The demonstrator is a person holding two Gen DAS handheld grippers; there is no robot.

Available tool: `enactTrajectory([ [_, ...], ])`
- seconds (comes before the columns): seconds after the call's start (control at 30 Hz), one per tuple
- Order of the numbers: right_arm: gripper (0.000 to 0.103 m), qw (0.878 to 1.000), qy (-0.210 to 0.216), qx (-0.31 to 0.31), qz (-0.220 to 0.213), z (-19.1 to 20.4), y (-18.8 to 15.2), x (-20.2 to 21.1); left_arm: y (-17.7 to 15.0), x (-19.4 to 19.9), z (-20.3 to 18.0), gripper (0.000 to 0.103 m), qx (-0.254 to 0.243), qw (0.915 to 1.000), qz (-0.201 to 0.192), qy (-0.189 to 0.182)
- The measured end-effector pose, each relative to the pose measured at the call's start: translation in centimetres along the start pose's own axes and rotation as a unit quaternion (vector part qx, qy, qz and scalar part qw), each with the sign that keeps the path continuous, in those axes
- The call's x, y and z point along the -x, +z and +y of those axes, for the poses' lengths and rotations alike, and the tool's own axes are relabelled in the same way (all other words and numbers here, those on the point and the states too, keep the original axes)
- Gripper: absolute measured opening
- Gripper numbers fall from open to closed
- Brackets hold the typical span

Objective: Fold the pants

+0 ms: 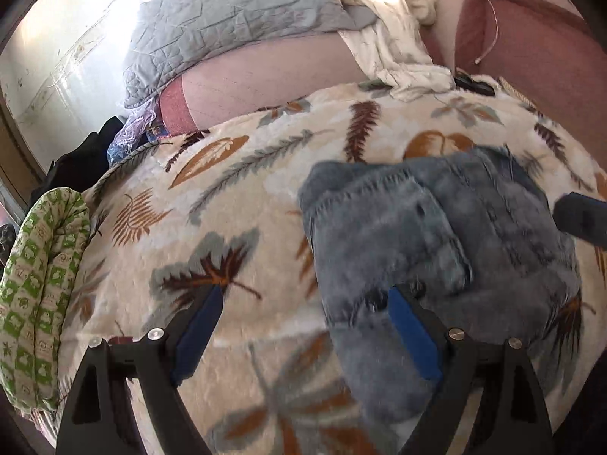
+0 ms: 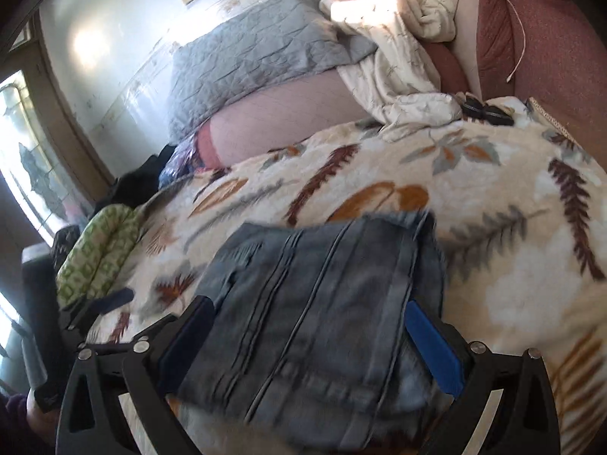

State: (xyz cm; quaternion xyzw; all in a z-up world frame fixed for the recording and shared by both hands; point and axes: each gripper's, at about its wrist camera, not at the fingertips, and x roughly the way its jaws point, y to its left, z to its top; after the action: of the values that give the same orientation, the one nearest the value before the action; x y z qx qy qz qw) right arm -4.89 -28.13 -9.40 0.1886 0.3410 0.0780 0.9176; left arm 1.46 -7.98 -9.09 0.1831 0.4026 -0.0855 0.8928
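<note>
**Jeans nearly folded on the leaf-print blanket**

Sunlit and cluttered, the bedroom has a bed covered by a cream fleece blanket with brown and grey leaf print (image 1: 235,197), and on it lie the faded blue denim pants (image 1: 436,235), already doubled into a compact, thick bundle. Both views are motion-blurred, so seams and edges are soft.

The left gripper (image 1: 303,303) is spread wide: its right finger sits over the near-left part of the bundle, its left finger over bare blanket. The right gripper (image 2: 307,314) is also spread, its fingers straddling the denim, one at each side of the bundle; whether the pads touch the cloth I cannot tell. Neither pinches anything.

The task looks late in its course; the fold seems made, and the step in hand is probably releasing or squaring the bundle. A next move would call for pressing the top layer flat and aligning the edges, or, if another fold is wanted, pinching a near edge through all layers, which is hard with denim this thick.

Around the work: a grey quilted pillow (image 1: 227,26) far left, a rumpled white floral sheet (image 1: 394,49) far middle, a green-and-white patterned cushion (image 1: 41,288) at the near-left bed edge, and a small black object (image 2: 485,110) on the far blanket. None crowds the bundle. The soft, uneven fleece may let the bundle slump.
</note>
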Motion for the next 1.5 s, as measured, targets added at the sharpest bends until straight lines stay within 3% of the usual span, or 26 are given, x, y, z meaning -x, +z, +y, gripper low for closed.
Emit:
enactTrajectory([
  [0.13, 0.098, 0.998, -0.037, 0.056, 0.004, 2.4, -2.2, 0.5, -0.8, -0.6, 0.1, 0.090, 0.012, 0.9998, 0.013, -0.009],
  [0.3, 0.099, 0.994, -0.076, 0.077, 0.026, 3.0, -3.3, -0.8, -1.4, -1.1, 0.2, 0.090, 0.024, 0.9993, 0.021, -0.020],
  [0.37, 0.103, 0.990, -0.096, 0.073, 0.072, 2.4, -3.8, -2.6, -1.8, -1.5, 0.1, 0.090, 0.024, 0.9991, 0.026, -0.024],
  [0.4, 0.103, 0.989, -0.096, 0.065, 0.091, 1.9, -4.1, -3.5, -1.9, -1.7, -0.1, 0.090, 0.022, 0.9992, 0.026, -0.023],
  [0.63, 0.103, 0.988, -0.100, 0.073, 0.092, 1.9, -4.5, -3.6, -1.6, -2.3, -0.3, 0.091, 0.006, 0.9988, 0.043, -0.022],
  [0.73, 0.103, 0.991, -0.075, 0.063, 0.094, 1.7, -3.7, -2.8, -1.2, -1.1, 0.5, 0.090, 0.006, 0.9991, 0.033, -0.024],
  [0.87, 0.103, 0.999, 0.008, 0.016, 0.049, 0.1, -2.0, 0.6, -1.2, 0.9, 2.3, 0.090, 0.025, 0.9981, 0.003, -0.056],
  [1.0, 0.103, 1.000, -0.003, 0.012, 0.008, -1.3, -1.6, 3.6, -1.6, 1.8, 4.0, 0.090, 0.049, 0.9964, -0.002, -0.069],
  [1.13, 0.103, 0.999, -0.012, 0.022, 0.020, -2.5, -1.9, 4.4, -2.0, 1.6, 5.2, 0.090, 0.076, 0.9903, 0.012, -0.116],
  [1.33, 0.103, 0.997, 0.042, -0.057, 0.027, -5.7, -1.6, 4.0, -2.5, 0.1, 6.3, 0.090, 0.119, 0.9780, 0.048, -0.165],
  [1.5, 0.103, 0.990, 0.072, -0.107, 0.049, -6.6, -1.0, 2.0, -2.1, -1.5, 6.1, 0.090, 0.135, 0.9718, 0.075, -0.178],
])
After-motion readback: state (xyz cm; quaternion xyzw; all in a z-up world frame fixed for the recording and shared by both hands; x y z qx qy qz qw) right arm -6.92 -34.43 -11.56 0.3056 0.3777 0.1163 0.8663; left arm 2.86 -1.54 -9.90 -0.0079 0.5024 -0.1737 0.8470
